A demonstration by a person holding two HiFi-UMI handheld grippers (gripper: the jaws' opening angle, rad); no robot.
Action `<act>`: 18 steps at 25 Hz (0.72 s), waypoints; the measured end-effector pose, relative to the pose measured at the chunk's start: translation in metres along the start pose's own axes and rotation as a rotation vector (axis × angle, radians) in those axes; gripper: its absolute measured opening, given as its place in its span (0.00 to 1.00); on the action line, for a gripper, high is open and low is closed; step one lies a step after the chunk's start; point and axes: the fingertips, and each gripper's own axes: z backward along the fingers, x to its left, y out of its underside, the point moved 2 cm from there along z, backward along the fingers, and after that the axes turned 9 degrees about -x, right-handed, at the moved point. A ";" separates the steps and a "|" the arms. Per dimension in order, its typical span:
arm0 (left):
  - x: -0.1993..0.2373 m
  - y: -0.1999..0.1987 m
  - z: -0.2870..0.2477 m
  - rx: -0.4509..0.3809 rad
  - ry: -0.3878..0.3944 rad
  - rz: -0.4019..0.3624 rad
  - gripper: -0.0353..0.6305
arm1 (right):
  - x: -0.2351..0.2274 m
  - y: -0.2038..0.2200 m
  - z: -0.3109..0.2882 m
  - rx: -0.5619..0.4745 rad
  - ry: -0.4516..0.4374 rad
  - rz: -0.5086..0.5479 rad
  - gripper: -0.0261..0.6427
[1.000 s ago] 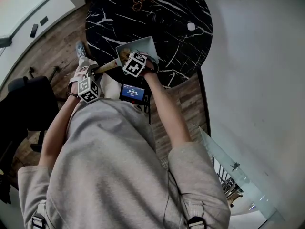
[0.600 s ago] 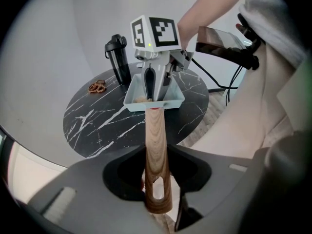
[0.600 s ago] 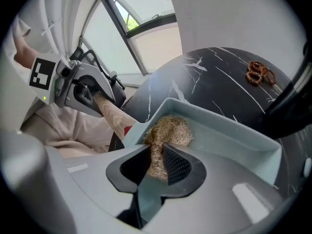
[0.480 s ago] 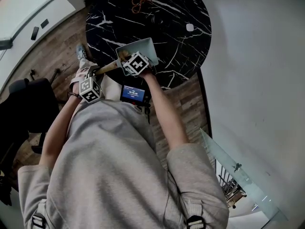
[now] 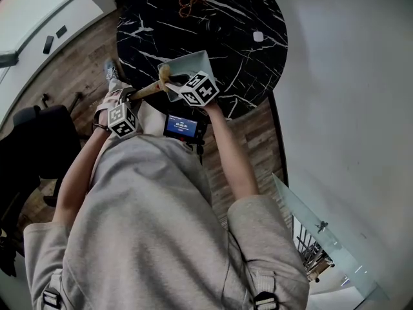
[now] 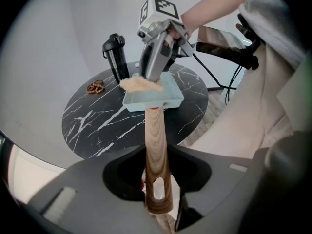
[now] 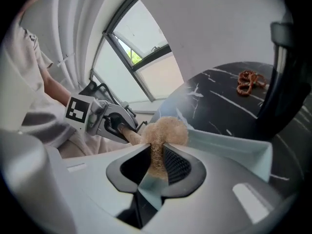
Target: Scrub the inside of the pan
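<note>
A pale blue square pan with a wooden handle lies at the near edge of a round black marble table. My left gripper is shut on the handle and keeps the pan level. My right gripper is shut on a tan fibrous scrubber, which rests inside the pan against its left side. In the left gripper view the scrubber sits under the right gripper. From the head view the scrubber shows at the pan's left corner.
A black flask and a brown tangled item stand behind the pan. A small white object lies at the table's right. A device with a lit screen hangs at the person's waist. A black chair is at the left.
The right gripper's marker cube has swung to the right and slightly nearer, with the scrubber still in the pan. The left gripper and the pan have stayed put.
</note>
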 end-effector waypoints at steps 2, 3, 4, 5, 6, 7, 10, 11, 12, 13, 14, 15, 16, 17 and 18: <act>0.000 0.000 0.000 -0.001 0.001 0.001 0.25 | -0.016 -0.002 0.018 0.018 0.100 0.073 0.18; 0.000 0.000 0.001 -0.002 0.001 0.002 0.25 | -0.027 0.001 0.027 0.045 0.160 0.118 0.18; 0.000 0.001 0.001 -0.002 0.001 0.002 0.25 | -0.039 0.005 0.036 0.083 0.219 0.168 0.18; 0.000 0.001 0.001 -0.003 0.001 0.003 0.25 | -0.050 0.010 0.045 0.132 0.273 0.218 0.18; 0.000 0.001 0.001 -0.004 0.001 0.004 0.25 | -0.060 0.017 0.052 0.190 0.319 0.262 0.18; -0.001 0.001 0.001 -0.005 0.001 0.005 0.25 | -0.069 0.024 0.058 0.250 0.355 0.298 0.18; -0.001 0.002 0.000 -0.006 -0.002 0.007 0.25 | -0.088 0.049 0.064 0.398 0.403 0.365 0.18; 0.000 0.002 0.000 -0.006 -0.002 0.010 0.25 | -0.091 0.055 0.063 0.431 0.404 0.376 0.18; 0.000 0.002 0.000 -0.006 -0.001 0.018 0.25 | -0.092 0.060 0.061 0.458 0.404 0.385 0.18; 0.000 0.002 0.000 -0.005 0.001 0.027 0.25 | -0.092 0.065 0.059 0.484 0.405 0.395 0.18; 0.000 0.002 -0.001 -0.003 0.005 0.037 0.25 | -0.093 0.071 0.057 0.507 0.407 0.401 0.18; 0.000 0.002 -0.001 -0.001 0.009 0.044 0.25 | -0.093 0.076 0.055 0.524 0.409 0.400 0.18; -0.001 0.002 -0.001 0.001 0.012 0.049 0.25 | -0.092 0.080 0.054 0.531 0.410 0.392 0.18; -0.001 0.001 -0.001 0.004 0.013 0.056 0.25 | -0.092 0.083 0.054 0.530 0.410 0.377 0.18; 0.000 0.002 -0.001 0.006 0.012 0.064 0.25 | -0.091 0.085 0.053 0.525 0.407 0.357 0.18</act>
